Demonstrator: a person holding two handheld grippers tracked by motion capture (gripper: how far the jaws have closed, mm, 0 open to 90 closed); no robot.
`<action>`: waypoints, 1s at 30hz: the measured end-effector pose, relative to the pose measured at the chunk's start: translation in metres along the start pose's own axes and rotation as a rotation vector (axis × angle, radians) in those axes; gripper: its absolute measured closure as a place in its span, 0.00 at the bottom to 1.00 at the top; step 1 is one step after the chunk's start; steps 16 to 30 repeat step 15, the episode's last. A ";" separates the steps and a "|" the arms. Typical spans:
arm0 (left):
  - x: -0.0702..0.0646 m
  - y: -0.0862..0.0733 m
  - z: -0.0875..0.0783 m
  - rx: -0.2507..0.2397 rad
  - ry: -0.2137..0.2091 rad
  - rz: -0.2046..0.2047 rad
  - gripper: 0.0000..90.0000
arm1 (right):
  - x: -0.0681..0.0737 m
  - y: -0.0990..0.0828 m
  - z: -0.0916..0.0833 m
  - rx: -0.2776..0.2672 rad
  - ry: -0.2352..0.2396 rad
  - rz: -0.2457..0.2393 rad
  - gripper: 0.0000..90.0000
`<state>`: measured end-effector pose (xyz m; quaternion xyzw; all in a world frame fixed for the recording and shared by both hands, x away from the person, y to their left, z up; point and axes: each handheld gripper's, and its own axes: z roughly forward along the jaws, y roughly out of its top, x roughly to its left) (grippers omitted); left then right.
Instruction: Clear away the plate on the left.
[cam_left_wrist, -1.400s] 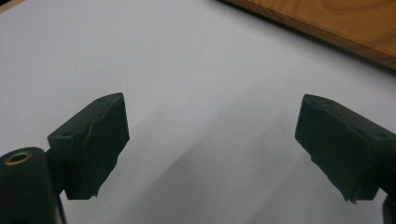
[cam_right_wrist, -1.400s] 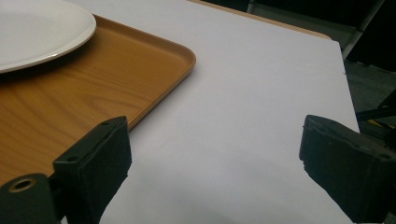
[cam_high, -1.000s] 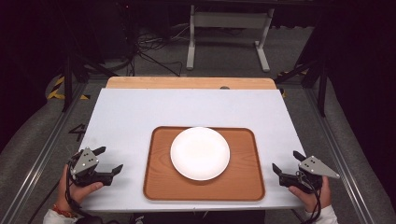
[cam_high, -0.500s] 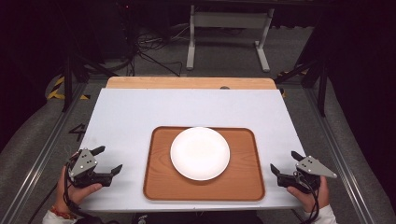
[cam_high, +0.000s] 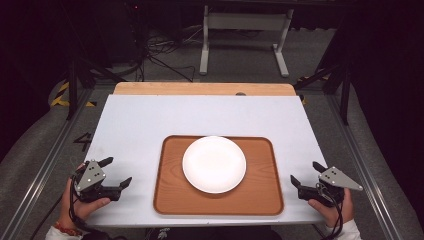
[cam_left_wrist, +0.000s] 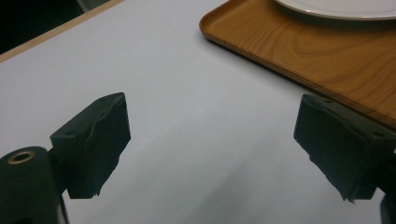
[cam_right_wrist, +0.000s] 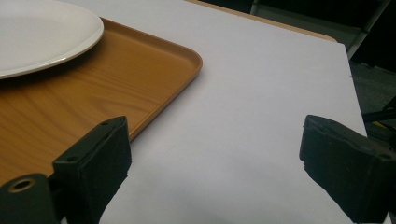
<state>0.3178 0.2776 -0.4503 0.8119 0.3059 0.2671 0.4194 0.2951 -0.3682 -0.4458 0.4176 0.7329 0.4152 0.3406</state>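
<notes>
2 claws gaping | tray (cam_high: 260, 195) between left claw (cam_high: 118, 172) and right claw (cam_high: 306, 173)

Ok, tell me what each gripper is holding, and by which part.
Nothing is held. The left gripper and right gripper both stand open over the white table, either side of the brown wooden tray.

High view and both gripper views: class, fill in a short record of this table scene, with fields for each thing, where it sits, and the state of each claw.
surface: pale grey table top
tray: brown rectangular wooden tray, lying flat on the table's near half
plate: round white plate, resting on the tray, nothing on it
left claw: open, holding nothing, left of the tray, apart from it
right claw: open, holding nothing, right of the tray, apart from it
</notes>
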 end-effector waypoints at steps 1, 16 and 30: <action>0.000 0.000 0.000 0.000 0.000 0.000 0.13 | 0.000 0.000 0.000 0.001 0.000 0.000 0.11; 0.002 -0.004 0.002 -0.003 -0.026 -0.038 0.13 | -0.002 0.000 0.001 -0.004 -0.001 0.009 0.11; 0.002 -0.004 0.002 -0.003 -0.026 -0.038 0.13 | -0.002 0.000 0.001 -0.004 -0.001 0.009 0.11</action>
